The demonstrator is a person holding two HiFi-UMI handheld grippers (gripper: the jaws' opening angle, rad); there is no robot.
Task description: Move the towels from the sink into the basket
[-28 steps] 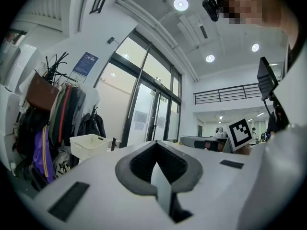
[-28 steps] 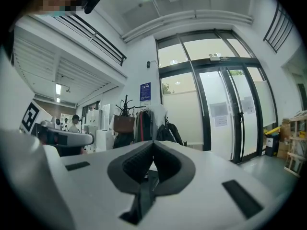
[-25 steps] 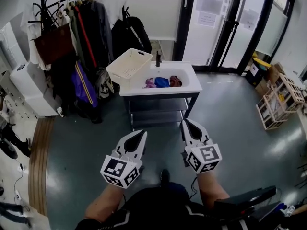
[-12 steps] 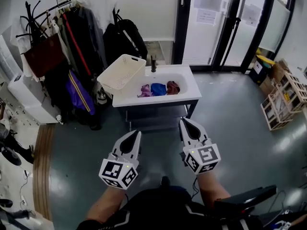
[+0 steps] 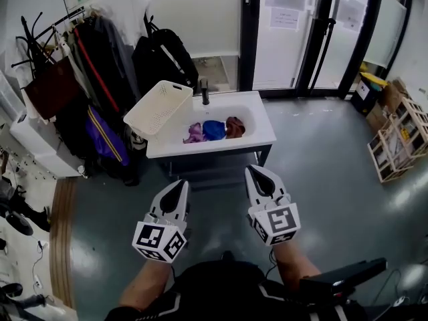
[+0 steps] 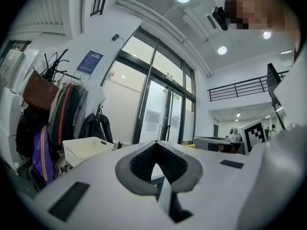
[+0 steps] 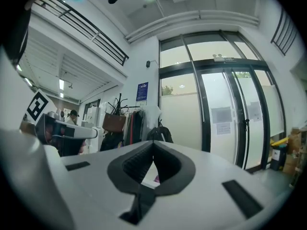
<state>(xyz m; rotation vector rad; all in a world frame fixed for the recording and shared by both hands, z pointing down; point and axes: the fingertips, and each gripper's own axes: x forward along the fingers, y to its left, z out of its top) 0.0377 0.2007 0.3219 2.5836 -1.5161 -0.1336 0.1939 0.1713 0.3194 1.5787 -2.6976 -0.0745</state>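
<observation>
Three towels lie in the white sink [image 5: 262, 130] ahead of me: a purple towel [image 5: 194, 133], a blue towel [image 5: 215, 130] and a dark red towel [image 5: 234, 126]. A cream slotted basket [image 5: 158, 108] rests tilted on the sink's left end; it also shows in the left gripper view [image 6: 88, 147]. My left gripper [image 5: 179, 187] and right gripper [image 5: 256, 172] are held level side by side, well short of the sink. Both are shut with nothing in them, the jaws meeting at the tips in the left gripper view [image 6: 156, 143] and the right gripper view [image 7: 153, 143].
A coat rack [image 5: 87, 59] hung with clothes and bags stands left of the sink. Glass doors [image 5: 301, 32] run along the back wall. Wooden crates [image 5: 394, 146] sit at the right. A black tap [image 5: 204, 92] rises at the sink's back. Grey floor lies between me and the sink.
The sink, basket and towels have drawn closer and shifted left in the head view. Both grippers have moved forward towards the sink, still shut.
</observation>
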